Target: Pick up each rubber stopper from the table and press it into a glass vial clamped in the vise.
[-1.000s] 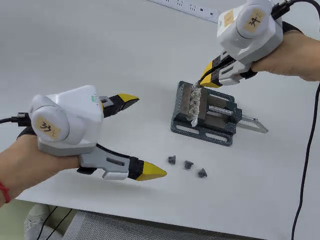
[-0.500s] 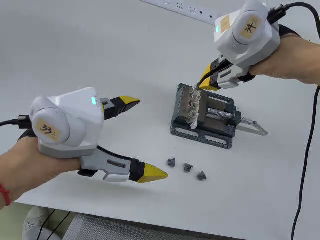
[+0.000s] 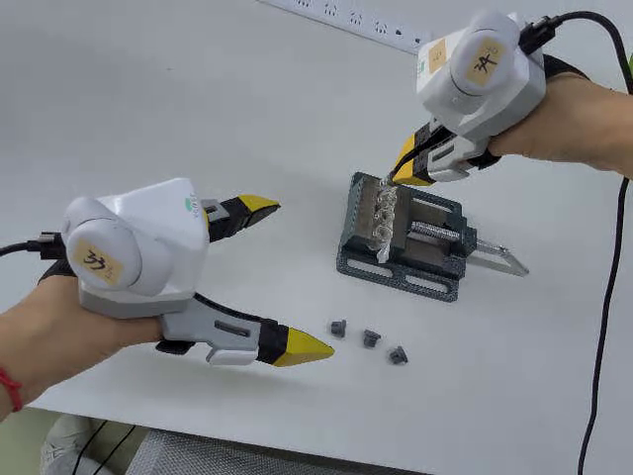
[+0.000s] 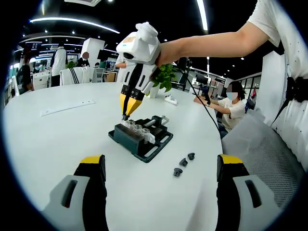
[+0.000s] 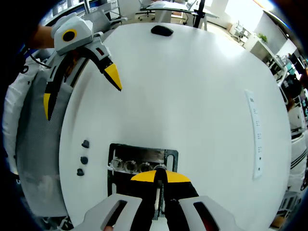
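A dark vise (image 3: 406,262) on the white table clamps a row of glass vials (image 3: 384,213). My right gripper (image 3: 395,180) points down at the far end of that row, shut, with a small dark rubber stopper (image 5: 160,169) between its yellow tips. The left gripper view shows those tips (image 4: 125,111) just above the end vial (image 4: 126,123). Three loose stoppers (image 3: 372,338) lie in a line on the table in front of the vise. My left gripper (image 3: 287,277) hovers wide open to the left of them, holding nothing.
A white power strip (image 3: 346,15) lies along the far side of the table. A black cable (image 3: 603,327) hangs down the right side. The table's near edge (image 3: 297,445) runs just below my left gripper. People sit at desks in the background.
My right gripper has sunk slightly and edged left over the end vial. The left gripper has hardly moved; the head camera has shifted a little.
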Available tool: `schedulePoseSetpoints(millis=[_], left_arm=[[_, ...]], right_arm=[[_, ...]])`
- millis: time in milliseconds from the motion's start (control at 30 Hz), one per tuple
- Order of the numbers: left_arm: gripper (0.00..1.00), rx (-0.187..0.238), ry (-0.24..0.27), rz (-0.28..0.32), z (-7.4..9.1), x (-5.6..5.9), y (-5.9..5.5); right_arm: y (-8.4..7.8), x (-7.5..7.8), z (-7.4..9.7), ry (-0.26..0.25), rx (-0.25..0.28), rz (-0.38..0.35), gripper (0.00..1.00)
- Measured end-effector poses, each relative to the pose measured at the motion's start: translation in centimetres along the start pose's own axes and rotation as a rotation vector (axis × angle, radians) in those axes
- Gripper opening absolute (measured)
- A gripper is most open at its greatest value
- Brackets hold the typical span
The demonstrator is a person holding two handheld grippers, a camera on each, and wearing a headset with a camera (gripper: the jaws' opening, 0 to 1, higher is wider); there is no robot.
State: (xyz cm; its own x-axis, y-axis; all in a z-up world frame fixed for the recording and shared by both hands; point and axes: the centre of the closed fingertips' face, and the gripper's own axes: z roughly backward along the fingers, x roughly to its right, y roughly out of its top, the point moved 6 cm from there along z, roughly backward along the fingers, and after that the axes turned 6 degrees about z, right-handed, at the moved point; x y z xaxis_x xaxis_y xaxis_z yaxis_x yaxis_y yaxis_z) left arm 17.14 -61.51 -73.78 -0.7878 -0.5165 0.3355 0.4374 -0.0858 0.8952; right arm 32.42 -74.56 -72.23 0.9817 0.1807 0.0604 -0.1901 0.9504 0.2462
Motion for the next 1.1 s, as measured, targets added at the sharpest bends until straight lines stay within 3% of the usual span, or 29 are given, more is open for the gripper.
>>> schedulePoseSetpoints(millis=[1100], left_arm=[[0.95, 0.011, -0.001, 0.004, -0.19, -0.03, 0.02]], right_arm=[[0.42, 0.02, -0.29, 0.014, -0.048, -0.008, 0.00]])
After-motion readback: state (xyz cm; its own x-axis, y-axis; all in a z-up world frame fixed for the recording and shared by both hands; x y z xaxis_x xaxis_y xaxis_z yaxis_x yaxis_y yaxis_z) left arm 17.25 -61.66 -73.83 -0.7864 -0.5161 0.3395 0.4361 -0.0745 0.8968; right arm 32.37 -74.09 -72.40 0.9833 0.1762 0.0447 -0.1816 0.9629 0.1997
